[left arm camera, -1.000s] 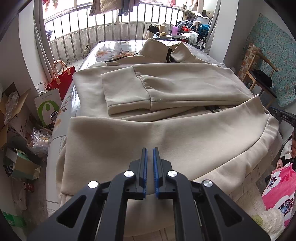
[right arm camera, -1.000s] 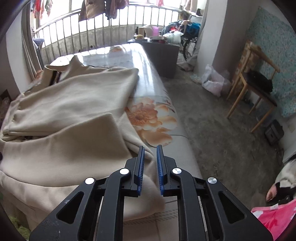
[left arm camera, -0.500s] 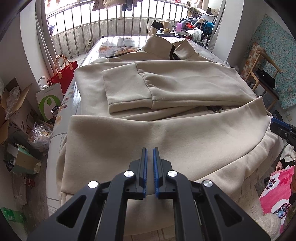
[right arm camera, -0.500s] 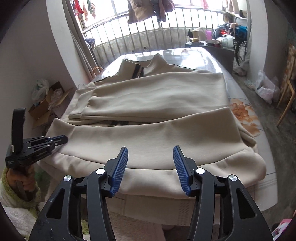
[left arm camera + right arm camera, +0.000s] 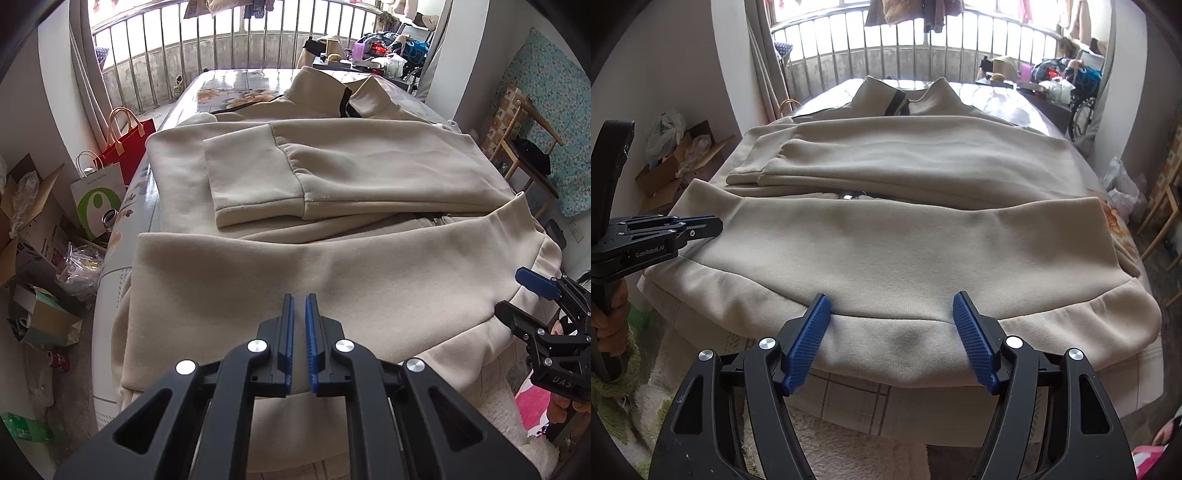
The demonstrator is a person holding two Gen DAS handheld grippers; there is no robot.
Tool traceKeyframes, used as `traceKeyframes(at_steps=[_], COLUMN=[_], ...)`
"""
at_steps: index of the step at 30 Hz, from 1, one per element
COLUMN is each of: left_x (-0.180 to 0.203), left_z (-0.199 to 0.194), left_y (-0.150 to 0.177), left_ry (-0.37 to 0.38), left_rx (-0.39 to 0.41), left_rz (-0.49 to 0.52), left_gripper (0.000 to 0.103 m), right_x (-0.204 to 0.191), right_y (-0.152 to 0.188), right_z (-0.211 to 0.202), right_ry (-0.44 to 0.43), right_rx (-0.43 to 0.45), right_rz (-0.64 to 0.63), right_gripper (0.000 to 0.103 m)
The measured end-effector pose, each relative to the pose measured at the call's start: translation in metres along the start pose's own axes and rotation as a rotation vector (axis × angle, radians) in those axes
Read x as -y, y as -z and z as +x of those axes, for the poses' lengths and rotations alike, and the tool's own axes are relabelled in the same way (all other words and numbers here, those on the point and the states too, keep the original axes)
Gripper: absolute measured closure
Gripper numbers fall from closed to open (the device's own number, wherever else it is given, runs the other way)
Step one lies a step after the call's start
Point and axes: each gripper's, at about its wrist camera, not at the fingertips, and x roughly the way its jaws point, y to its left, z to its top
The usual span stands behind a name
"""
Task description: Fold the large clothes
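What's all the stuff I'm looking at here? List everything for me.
jacket: one, beige, spread and partly folded on the table
table: one, glossy floral top, under the jacket
red bag: one, floor, left of the table
white bag: one, green logo, beside the red bag
cardboard box: one, brown, floor on the left
wooden chair: one, right of the table
railing: grey bars, far end
left tool: black, blue pads, nearly shut over the jacket
right tool: black, blue pads, open at the hem
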Motion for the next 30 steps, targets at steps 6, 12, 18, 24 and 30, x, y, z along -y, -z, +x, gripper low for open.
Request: traceKeyframes(at_steps=[6, 12, 18, 24, 30], left_x=[0.0069, 0.0063, 0.0036, 0.0064, 0.0098], left_z=[-0.0001, 0.0015, 0.0016, 0.0019, 0.0010], left_y=[0.0012, -0.0027, -0.0037, -0.0035, -0.0032], left_ry=[-0.040, -0.045, -0.034, -0.035, -0.053], left_rx=[-0.005, -0.026, -0.030, -0.029, -0.034], left_rz=[0.003, -0.006, 0.003, 0.024, 0.031], left_gripper=[0.096, 0.096, 0.096, 0.096, 0.096], right_x=[0.0028, 0.0034, 0.0025, 0.0051, 0.0068], right_y=[0.0030, 0.0006, -0.0001, 0.0022, 0.0042], right_z=[0.0004, 0.0014, 0.0022, 0.0023, -0.0008], right_ry=[-0.019, -0.032, -0.037, -0.032, -0.046], right_rx=[0.020, 0.013, 0.014, 0.026, 0.031], right_rz=[0.000, -0.002, -0.005, 0.000, -0.005], right_gripper=[0.036, 0.036, 0.036, 0.036, 0.036])
